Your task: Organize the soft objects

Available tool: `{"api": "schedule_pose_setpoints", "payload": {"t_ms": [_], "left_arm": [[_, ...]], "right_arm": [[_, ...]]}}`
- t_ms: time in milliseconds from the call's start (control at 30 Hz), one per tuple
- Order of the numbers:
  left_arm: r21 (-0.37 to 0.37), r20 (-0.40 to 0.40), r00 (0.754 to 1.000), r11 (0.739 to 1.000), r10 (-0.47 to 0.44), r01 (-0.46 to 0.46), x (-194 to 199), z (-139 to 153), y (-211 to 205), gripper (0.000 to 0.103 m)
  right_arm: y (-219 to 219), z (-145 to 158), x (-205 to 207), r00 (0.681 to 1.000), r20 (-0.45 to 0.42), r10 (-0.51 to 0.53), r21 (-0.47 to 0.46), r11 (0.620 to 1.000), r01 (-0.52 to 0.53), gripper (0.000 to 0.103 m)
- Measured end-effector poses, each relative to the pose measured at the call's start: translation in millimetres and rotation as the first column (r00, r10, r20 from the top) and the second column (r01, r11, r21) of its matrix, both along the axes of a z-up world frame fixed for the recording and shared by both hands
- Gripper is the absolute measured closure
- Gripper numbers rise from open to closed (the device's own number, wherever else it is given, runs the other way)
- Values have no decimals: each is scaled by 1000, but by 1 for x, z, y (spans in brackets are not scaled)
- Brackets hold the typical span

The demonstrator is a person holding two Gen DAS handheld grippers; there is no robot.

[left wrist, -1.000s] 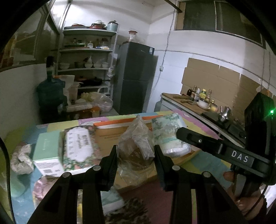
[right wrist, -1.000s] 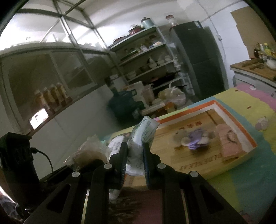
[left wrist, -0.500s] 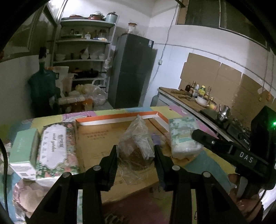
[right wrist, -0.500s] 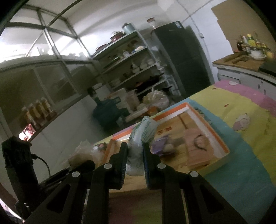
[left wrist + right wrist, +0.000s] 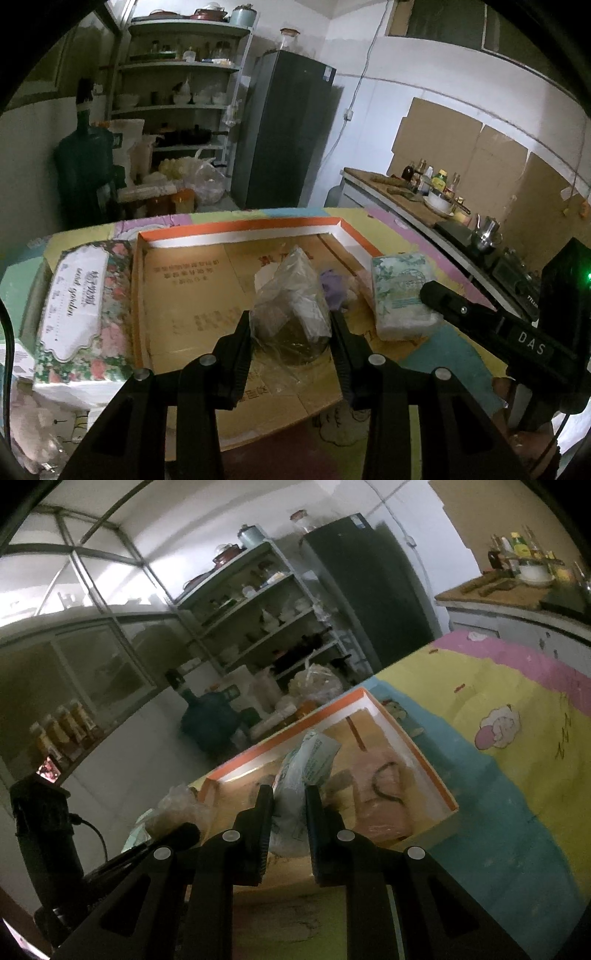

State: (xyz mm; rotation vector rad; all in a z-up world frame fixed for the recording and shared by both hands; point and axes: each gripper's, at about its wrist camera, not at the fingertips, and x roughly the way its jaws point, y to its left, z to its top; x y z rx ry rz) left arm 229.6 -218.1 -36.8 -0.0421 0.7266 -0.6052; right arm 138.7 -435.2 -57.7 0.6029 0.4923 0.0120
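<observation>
L gripper (image 5: pixel 291 325) pinching clear plastic bag (image 5: pixel 291 302), R gripper (image 5: pixel 289 805) clamped on tissue pack (image 5: pixel 301 775); lower both inside cardboard tray (image 5: pixel 236 230), clear of rim, before release.

The contents of the clear plastic bag (image 5: pixel 291 306) cannot be made out. The floral tissue pack (image 5: pixel 79 314) is cut off below. The print on the cardboard tray (image 5: pixel 192 291) is blurred.

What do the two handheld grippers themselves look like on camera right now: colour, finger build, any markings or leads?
Both are matte black. The left gripper and right gripper have flat, ribbed fingers on triangular cut-out arms with silver screw heads. The right one's body carries white "DAS" lettering and a green light; the left one's handle trails a black cable.
</observation>
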Motion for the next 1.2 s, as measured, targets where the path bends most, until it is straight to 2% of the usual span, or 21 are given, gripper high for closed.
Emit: {"api": "schedule_pose_setpoints", "payload": {"t_ms": [967, 1200], "left_arm": [[43, -135, 991, 999, -13, 18, 23, -37, -17, 63], [31, -157, 988, 999, -7, 12, 27, -41, -17, 61]], "right_arm": [[-9, -27, 22, 996, -89, 9, 25, 1000, -6, 85], [-8, -31, 24, 994, -113, 6, 24, 1000, -3, 82]]}}
